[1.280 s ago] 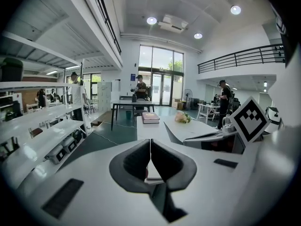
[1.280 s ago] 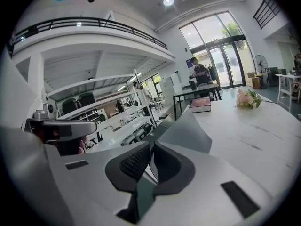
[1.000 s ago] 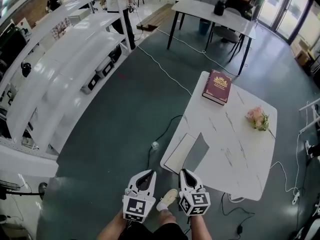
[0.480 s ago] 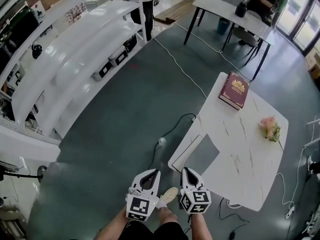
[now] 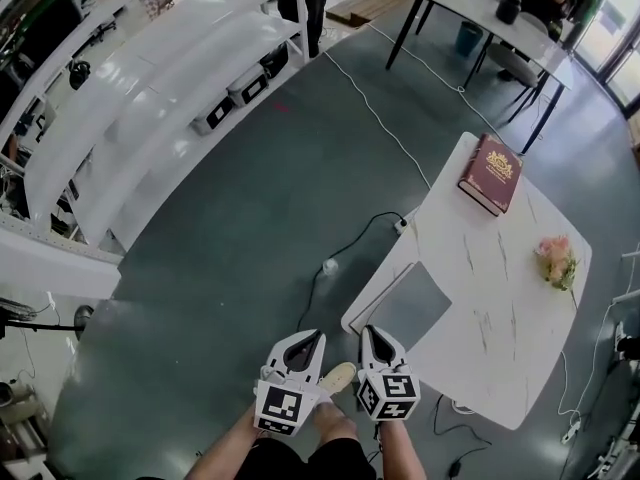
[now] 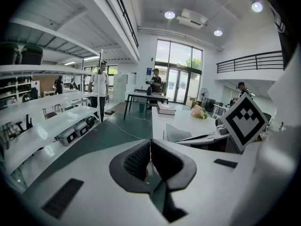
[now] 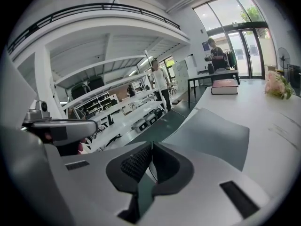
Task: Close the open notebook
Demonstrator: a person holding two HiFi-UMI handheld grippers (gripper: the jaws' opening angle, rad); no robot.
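Observation:
The open notebook (image 5: 398, 304) lies at the near left corner of the white marble table (image 5: 500, 348), with a white page on the left and a grey leaf (image 5: 415, 309) raised on the right. My left gripper (image 5: 305, 342) and right gripper (image 5: 368, 336) hang side by side just short of that corner, above the floor. Both are shut and hold nothing. In the left gripper view the notebook (image 6: 181, 133) shows ahead to the right of the jaw tips of the left gripper (image 6: 150, 142). In the right gripper view the grey leaf (image 7: 214, 134) rises just beyond the right gripper (image 7: 151, 148).
A dark red book (image 5: 490, 174) lies at the table's far end and a pink flower bunch (image 5: 556, 260) near its right edge. A white cable (image 5: 372, 114) and a dark cord (image 5: 345, 250) run over the floor. White shelves (image 5: 150, 88) stand at left, a dark-legged table (image 5: 490, 6) behind.
Both grippers have sunk a little and drawn nearer the table's corner, still shut. The head view has shifted, so the table sits further right and lower in the picture.

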